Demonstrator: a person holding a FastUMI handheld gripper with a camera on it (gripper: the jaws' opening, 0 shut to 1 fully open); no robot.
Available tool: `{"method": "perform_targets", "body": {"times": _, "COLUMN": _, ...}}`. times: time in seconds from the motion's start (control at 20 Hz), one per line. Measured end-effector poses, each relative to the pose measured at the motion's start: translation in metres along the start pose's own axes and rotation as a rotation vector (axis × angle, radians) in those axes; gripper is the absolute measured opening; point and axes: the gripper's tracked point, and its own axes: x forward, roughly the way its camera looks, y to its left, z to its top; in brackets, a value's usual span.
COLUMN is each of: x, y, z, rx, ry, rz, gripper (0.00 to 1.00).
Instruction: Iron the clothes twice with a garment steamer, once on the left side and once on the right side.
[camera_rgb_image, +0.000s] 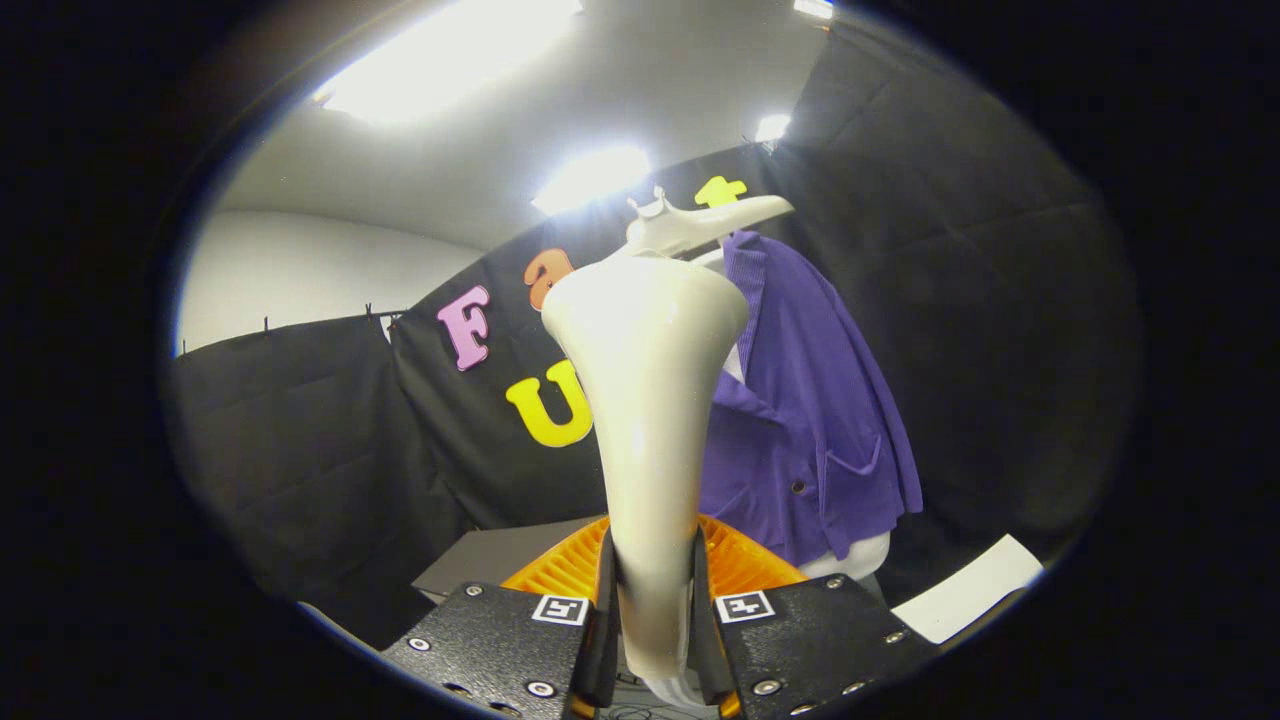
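Fingers of the gripper (652, 600) stand nearly closed, both pressing on the narrow handle of the cream-white plastic garment steamer (648, 400), which rises upright between them and flares into a broad head above. The grip looks firm, one finger on each side of the handle.

Just behind the fingers sits a ribbed orange plastic piece (745, 560) whose purpose I cannot tell. Beyond the steamer, to its right, hangs the purple corduroy jacket (810, 420) on a white mannequin-style hanger (700, 222), with a flat white sheet (965, 590) lying lower down beside it. A grey boxlike surface (490, 555) lies left of the orange piece.

Judged from this, the steamer is picked up and carried, but its head is apart from the cloth, so neither the left nor the right pass appears under way; whether either is already done cannot be told.

Count: one gripper, one steamer, one jacket, one hanger, one white sheet.
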Motion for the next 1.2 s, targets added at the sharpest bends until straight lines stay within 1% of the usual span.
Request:
{"method": "perform_targets", "body": {"times": 0.15, "x": 0.019, "y": 0.000, "z": 0.025, "rx": 0.007, "ry": -0.051, "rz": 0.008, "gripper": 0.32}}
{"method": "perform_targets", "body": {"times": 0.3, "x": 0.039, "y": -0.013, "z": 0.043, "rx": 0.017, "ry": -0.101, "rz": -0.018, "gripper": 0.32}}
{"method": "perform_targets", "body": {"times": 0.55, "x": 0.082, "y": -0.045, "z": 0.051, "rx": 0.062, "ry": -0.130, "rz": -0.074, "gripper": 0.32}}
{"method": "perform_targets", "body": {"times": 0.65, "x": 0.098, "y": -0.054, "z": 0.056, "rx": 0.082, "ry": -0.142, "rz": -0.078, "gripper": 0.32}}
{"method": "perform_targets", "body": {"times": 0.8, "x": 0.123, "y": -0.079, "z": 0.068, "rx": 0.068, "ry": -0.171, "rz": -0.147, "gripper": 0.31}}
{"method": "perform_targets", "body": {"times": 0.9, "x": 0.138, "y": -0.090, "z": 0.073, "rx": 0.075, "ry": -0.182, "rz": -0.173, "gripper": 0.31}}
{"method": "perform_targets", "body": {"times": 1.05, "x": 0.164, "y": -0.112, "z": 0.061, "rx": 0.088, "ry": -0.145, "rz": -0.219, "gripper": 0.31}}
{"method": "perform_targets", "body": {"times": 1.2, "x": 0.181, "y": -0.132, "z": 0.034, "rx": 0.090, "ry": -0.065, "rz": -0.256, "gripper": 0.32}}
